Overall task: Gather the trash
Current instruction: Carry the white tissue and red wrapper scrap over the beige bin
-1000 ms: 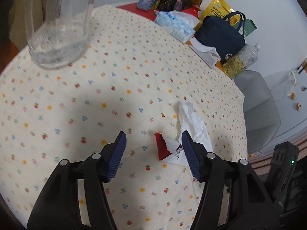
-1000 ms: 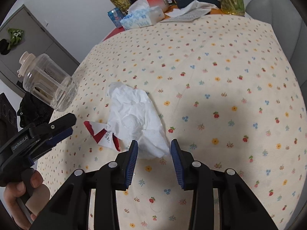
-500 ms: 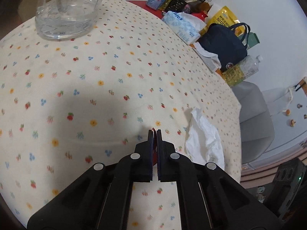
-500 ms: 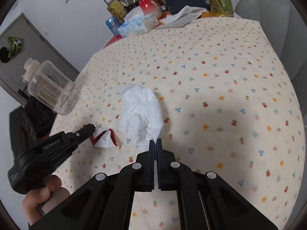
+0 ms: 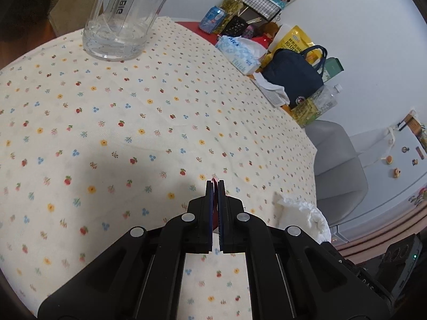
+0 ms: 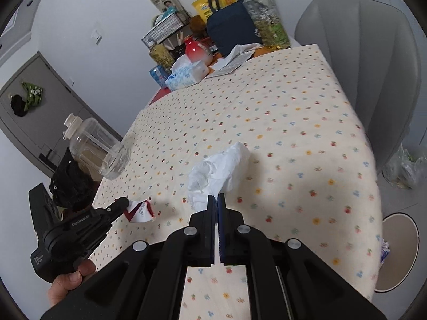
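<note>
Both grippers clamp trash: left gripper [image 6: 125, 202] wrapper [image 6: 141, 212], right gripper [image 6: 216, 198] tissue [image 6: 218, 170].

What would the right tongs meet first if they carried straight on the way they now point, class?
Probably the floral tablecloth, beyond the crumpled white tissue that the right tongs are shut on. They angle down at the table, and no other object seems to lie on that line, though depth is hard to judge here.

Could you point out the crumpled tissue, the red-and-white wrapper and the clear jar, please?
crumpled tissue [image 6: 220, 172]: right wrist view, middle of the white wad.
red-and-white wrapper [image 6: 142, 212]: right wrist view, its white centre.
clear jar [image 5: 125, 18]: left wrist view, lower wall.
</note>
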`<state>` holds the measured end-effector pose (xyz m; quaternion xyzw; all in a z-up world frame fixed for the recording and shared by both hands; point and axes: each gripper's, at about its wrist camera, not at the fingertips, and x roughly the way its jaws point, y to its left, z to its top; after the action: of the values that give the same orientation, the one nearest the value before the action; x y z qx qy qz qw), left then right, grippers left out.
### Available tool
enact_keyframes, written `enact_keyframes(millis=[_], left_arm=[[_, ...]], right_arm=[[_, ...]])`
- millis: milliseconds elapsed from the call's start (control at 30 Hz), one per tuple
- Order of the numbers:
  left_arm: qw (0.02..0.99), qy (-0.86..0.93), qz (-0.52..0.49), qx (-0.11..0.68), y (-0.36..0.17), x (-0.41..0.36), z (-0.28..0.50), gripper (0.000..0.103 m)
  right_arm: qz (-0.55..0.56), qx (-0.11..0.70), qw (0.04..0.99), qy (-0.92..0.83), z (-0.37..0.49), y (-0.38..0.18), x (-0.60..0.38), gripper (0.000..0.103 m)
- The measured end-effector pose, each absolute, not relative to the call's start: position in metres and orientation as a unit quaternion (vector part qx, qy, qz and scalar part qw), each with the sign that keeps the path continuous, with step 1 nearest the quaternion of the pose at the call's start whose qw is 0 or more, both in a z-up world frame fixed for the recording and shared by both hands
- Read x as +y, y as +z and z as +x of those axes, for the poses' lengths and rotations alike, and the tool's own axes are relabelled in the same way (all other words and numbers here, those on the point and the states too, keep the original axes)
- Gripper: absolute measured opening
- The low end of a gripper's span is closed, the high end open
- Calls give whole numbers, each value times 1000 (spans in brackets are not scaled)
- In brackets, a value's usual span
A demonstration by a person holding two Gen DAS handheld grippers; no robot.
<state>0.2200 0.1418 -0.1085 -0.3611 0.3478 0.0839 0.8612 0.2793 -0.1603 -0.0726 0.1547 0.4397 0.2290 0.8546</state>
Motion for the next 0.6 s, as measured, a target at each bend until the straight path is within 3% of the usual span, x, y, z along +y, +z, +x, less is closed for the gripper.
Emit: enact_keyframes(millis=[600], left_arm=[[884,5,-307,353,-94,50,201,4]], right_arm=[[163,374,882,236,208,-36,-250,3]])
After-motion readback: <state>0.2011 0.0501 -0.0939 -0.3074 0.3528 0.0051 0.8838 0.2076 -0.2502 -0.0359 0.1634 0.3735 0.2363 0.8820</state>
